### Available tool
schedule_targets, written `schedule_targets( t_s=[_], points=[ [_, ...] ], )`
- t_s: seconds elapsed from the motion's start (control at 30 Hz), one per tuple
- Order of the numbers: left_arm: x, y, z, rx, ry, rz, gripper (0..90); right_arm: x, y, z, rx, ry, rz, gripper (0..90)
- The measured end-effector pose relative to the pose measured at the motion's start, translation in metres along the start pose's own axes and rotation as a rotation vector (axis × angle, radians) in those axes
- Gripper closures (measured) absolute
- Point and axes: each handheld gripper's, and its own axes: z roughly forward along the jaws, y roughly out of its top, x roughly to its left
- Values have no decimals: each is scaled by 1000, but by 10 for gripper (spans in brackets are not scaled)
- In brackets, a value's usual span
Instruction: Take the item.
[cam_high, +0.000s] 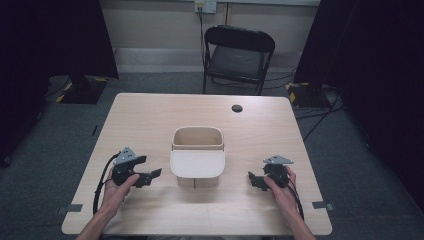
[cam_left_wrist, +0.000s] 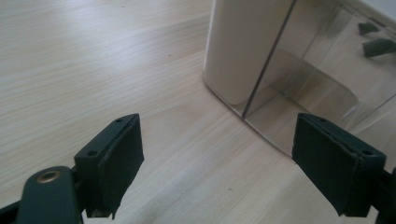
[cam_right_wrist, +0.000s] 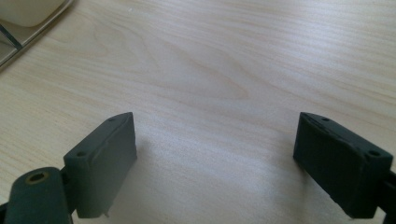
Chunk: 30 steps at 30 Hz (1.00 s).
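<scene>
Currently both grippers rest low on the pale wooden table (cam_high: 150, 107), one each side of the cream plastic bin with a hinged flap lid (cam_high: 197, 156), which sits at mid-table, well apart from either edge. Left gripper (cam_high: 150, 176) has jaws spread wide, nothing between them, aimed toward the bin's near left corner; in the left gripper view the bin's rounded cream wall (cam_left_wrist: 243, 46) and a clear or glossy panel beside it are close ahead. Right gripper (cam_high: 256, 180) likewise has its jaws apart and empty, over bare wood, with the bin's corner (cam_right_wrist: 28, 11) at the top left of the right gripper view.

Risks, as I judge them: the bin looks light and tall, so a one-sided push from the left jaws could slide or tip it rather than grip it. Smooth rounded wall, so pads may slip off the curve. The lid looks loosely hinged; nudging it could swing it shut or pinch a jaw. The trailing black cable (cam_high: 102, 180) near the left hand (cam_high: 117, 192) could snag on the table edge.
</scene>
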Motion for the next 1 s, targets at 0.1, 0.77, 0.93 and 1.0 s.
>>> schedule_targets(
  t_s=[0.1, 0.77, 0.93, 1.0],
  points=[
    [-4, 2, 0, -6, -24, 1, 160, 0, 0, 0, 0, 0, 0, 125],
    [-25, 11, -2, -45, -121, 39, 161, 0, 0, 0, -1, 0, -1, 125],
    [-29, 11, -1, -50, -147, 47, 161, 0, 0, 0, 0, 0, -1, 125],
    [-31, 12, 0, -55, -159, 53, 161, 0, 0, 0, 0, 0, -1, 125]
  ],
)
